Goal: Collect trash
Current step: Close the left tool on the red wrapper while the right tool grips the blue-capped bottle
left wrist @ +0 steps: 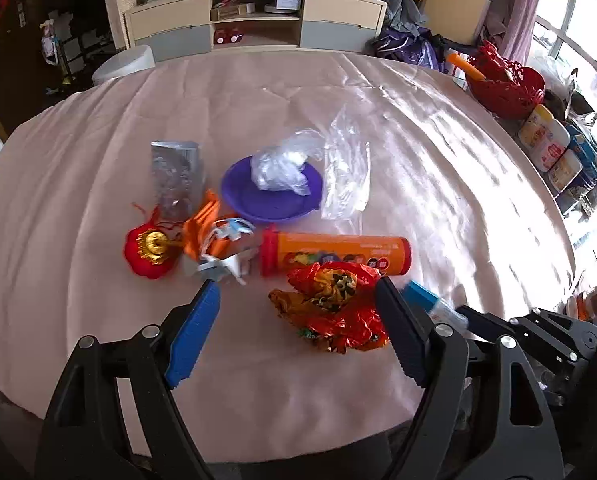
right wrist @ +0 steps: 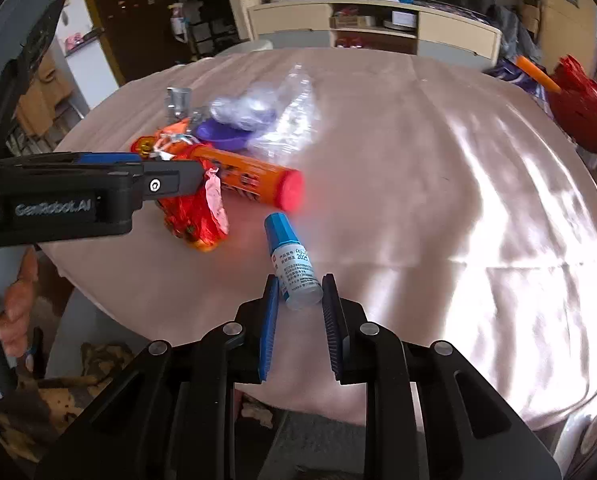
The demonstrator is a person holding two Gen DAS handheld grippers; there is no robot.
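Left gripper (left wrist: 298,312): its jaws are standing wide apart, flanking a crumpled red-and-gold foil wrapper (left wrist: 332,306) that is lying on the pink satin tablecloth (left wrist: 438,168). Whether either pad is touching the foil cannot be told. The left finger pad (left wrist: 196,334) is showing bright blue with a ribbed, saw-toothed face.

Right gripper (right wrist: 300,322): its jaws are standing at a narrow gap with the base of a small bottle (right wrist: 294,264) sitting between the tips. The bottle is showing a translucent body, a printed white-and-blue label and a faceted blue cap pointing away from the gripper. Firm contact with the pads cannot be confirmed, as a slight gap is appearing on both sides.

Remaining trash is lying in a cluster beyond the left gripper. A cylindrical orange tube (left wrist: 334,252) with red ends is resting on its side just beyond the foil wrapper. A shallow purple plastic bowl (left wrist: 272,196) is holding a bunched clear plastic bag (left wrist: 280,168), and a second flat clear bag (left wrist: 346,176) is lying just beside the bowl. A silver foil pouch (left wrist: 176,178), torn orange packaging (left wrist: 204,228) and a red tasselled ornament (left wrist: 150,246) with a gold centre are lying to the left. The cloth is looking glossy and creased.
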